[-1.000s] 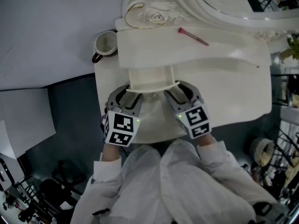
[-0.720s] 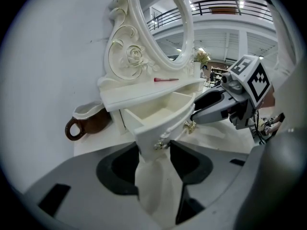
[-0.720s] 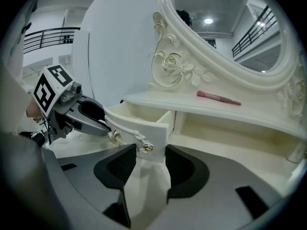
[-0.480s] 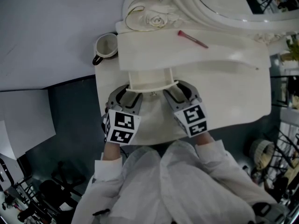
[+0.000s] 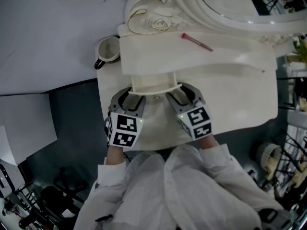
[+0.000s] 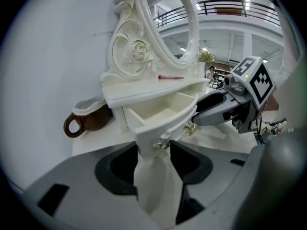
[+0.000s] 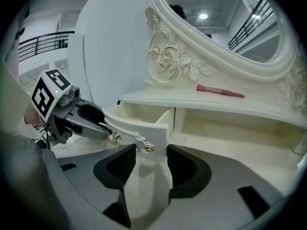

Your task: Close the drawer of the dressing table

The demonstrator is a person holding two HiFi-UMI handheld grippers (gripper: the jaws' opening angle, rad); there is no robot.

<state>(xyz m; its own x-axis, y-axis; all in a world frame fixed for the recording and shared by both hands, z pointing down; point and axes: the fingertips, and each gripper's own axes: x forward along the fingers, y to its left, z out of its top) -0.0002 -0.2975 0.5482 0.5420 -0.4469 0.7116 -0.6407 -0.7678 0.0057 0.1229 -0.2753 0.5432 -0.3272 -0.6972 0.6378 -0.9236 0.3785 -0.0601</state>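
Filling the middle and right of the head view, the cream dressing table [image 5: 230,104] stands against a white wall, with its carved oval mirror [image 5: 216,4] running along the top edge of the frame and a narrow raised shelf [image 5: 225,56] crossing below it. Under that shelf, just left of centre, the drawer [image 5: 154,80] stands pulled out over the tabletop, its inside showing bare and pale in the left gripper view [image 6: 163,111] and its curved front facing the person. The left gripper [image 5: 128,96] comes in from the lower left of the head view and the right gripper [image 5: 184,92] from the lower centre, each held by a white-sleeved arm and each meeting one end of the drawer front. In the left gripper view the left gripper's [image 6: 153,150] jaws stand apart, with one end of the drawer front sitting in the gap between their tips; whether the pads press on it cannot be told. In the right gripper view the right gripper's [image 7: 151,152] jaws are likewise spread, the other end of the front lying between them, and the left gripper's grey fingers [image 7: 93,123] reach the front from the left of that frame. A brown mug [image 5: 108,48] with a pale inside stands at the table's upper left corner, beside the mirror's scrollwork. A slim pink brush [image 5: 196,41] lies on the shelf, well apart from the drawer. Small gold knobs [image 7: 149,148] dot the drawer front, one just ahead of each gripper.
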